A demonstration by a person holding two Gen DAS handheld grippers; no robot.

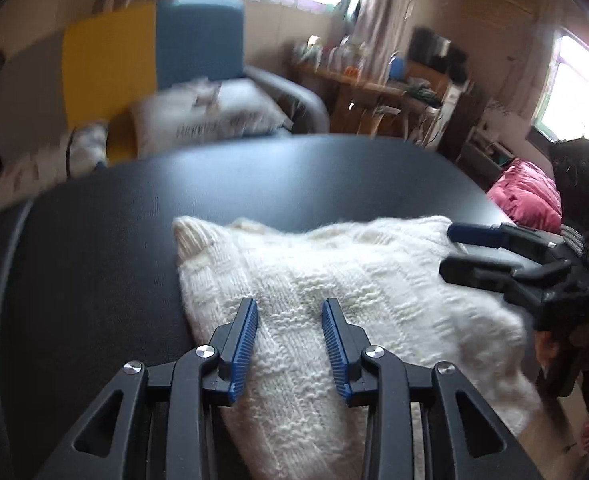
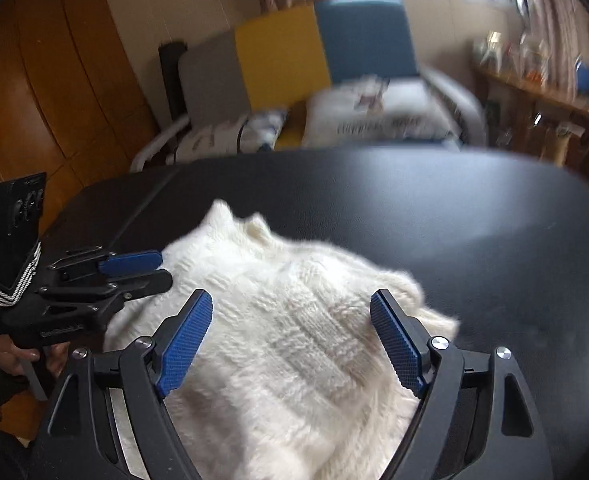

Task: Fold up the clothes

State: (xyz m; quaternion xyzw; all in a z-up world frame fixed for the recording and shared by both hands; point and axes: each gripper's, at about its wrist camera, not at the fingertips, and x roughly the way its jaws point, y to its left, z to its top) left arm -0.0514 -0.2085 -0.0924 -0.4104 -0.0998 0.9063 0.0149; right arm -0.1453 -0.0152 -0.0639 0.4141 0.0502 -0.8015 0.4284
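Observation:
A white knitted sweater (image 1: 334, 272) lies bunched in a folded heap on the black table (image 1: 254, 176), near its front edge. In the left wrist view my left gripper (image 1: 289, 308) hovers over the sweater's near left part, open, with nothing between its blue pads. My right gripper (image 1: 446, 251) comes in from the right over the sweater's far right corner, fingers apart. In the right wrist view my right gripper (image 2: 291, 298) stands wide open above the sweater (image 2: 294, 340), which rests on the table (image 2: 454, 216). My left gripper (image 2: 165, 269) sits at the sweater's left edge.
Behind the table stands a sofa with grey, yellow and blue back cushions (image 1: 198, 36) and a printed pillow (image 1: 214, 116). A pink garment (image 1: 526, 196) lies off the table's right end. A cluttered wooden shelf (image 1: 374, 84) and a wooden wardrobe (image 2: 34, 80) flank the room.

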